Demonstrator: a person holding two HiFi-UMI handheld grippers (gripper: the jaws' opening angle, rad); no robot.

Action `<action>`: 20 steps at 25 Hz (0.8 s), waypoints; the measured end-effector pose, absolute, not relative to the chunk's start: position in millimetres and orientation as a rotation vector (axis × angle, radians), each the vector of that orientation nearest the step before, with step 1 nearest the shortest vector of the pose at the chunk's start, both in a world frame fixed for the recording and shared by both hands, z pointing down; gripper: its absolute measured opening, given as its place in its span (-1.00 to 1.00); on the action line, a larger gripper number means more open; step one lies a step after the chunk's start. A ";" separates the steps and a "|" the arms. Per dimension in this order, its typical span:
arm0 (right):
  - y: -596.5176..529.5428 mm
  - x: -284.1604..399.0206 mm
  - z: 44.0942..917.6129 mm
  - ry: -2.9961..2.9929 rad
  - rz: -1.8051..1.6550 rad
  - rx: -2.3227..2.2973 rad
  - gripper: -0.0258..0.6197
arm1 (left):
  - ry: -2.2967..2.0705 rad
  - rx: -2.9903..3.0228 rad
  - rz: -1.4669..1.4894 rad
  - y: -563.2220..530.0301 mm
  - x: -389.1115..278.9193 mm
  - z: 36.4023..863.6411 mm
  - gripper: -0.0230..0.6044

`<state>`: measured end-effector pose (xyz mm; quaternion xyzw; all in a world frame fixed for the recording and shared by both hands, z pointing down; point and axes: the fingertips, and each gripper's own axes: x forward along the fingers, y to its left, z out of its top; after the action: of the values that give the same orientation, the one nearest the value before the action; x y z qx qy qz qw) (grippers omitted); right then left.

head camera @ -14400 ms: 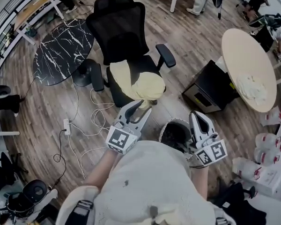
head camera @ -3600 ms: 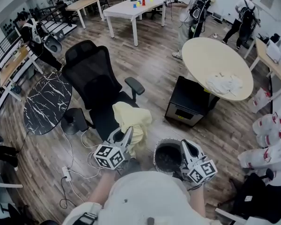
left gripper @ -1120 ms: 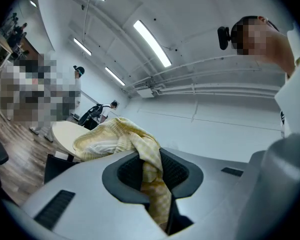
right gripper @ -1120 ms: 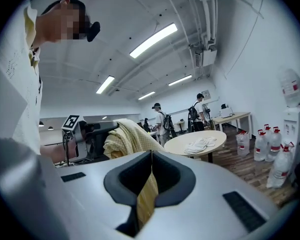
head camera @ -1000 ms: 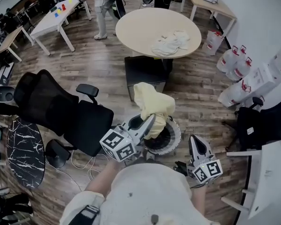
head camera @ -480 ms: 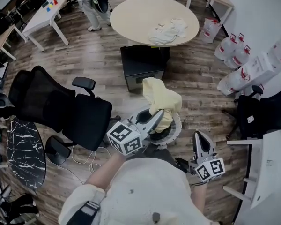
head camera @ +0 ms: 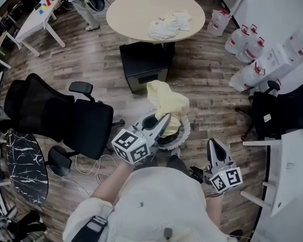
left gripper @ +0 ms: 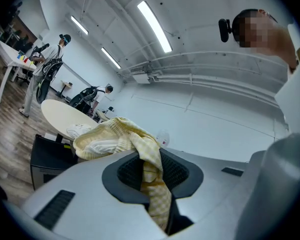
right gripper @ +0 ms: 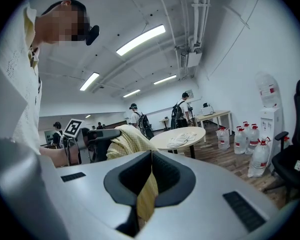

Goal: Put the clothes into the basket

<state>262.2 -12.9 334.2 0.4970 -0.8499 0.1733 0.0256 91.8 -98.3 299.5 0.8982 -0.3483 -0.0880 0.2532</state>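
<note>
The left gripper (head camera: 164, 119) held a yellow garment (head camera: 166, 101) bunched over the round basket (head camera: 185, 130) on the wood floor (head camera: 207, 84). The right gripper (head camera: 211, 143) hung apart, right of the basket. A black office chair (head camera: 60, 117) stood left.

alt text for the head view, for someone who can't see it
Seen from above, the left gripper holds a pale yellow garment over a round basket on a wooden floor. The right gripper is off to the right, clear of both. Behind stand a black office chair and a round table bearing white clothes.
</note>
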 end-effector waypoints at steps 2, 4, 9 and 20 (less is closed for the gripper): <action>-13.8 274.6 335.1 -2.632 0.542 1.522 -0.88 | -0.976 2.426 -0.237 -100.9 101.4 303.1 -0.66; -14.7 286.9 337.5 -2.636 0.555 1.510 -0.88 | -1.004 2.413 -0.234 -102.7 110.1 305.8 -0.66; -15.0 310.5 343.8 -2.635 0.576 1.478 -0.88 | -1.044 2.393 -0.208 -101.5 128.3 315.3 -0.66; -21.9 343.2 357.9 -2.634 0.612 1.451 -0.88 | -1.059 2.345 -0.098 -99.3 165.6 355.4 -0.66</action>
<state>343.2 -21.9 357.9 0.4724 -0.8578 0.1993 0.0363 165.6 -99.3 355.4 0.8745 -0.3947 -0.0364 0.2795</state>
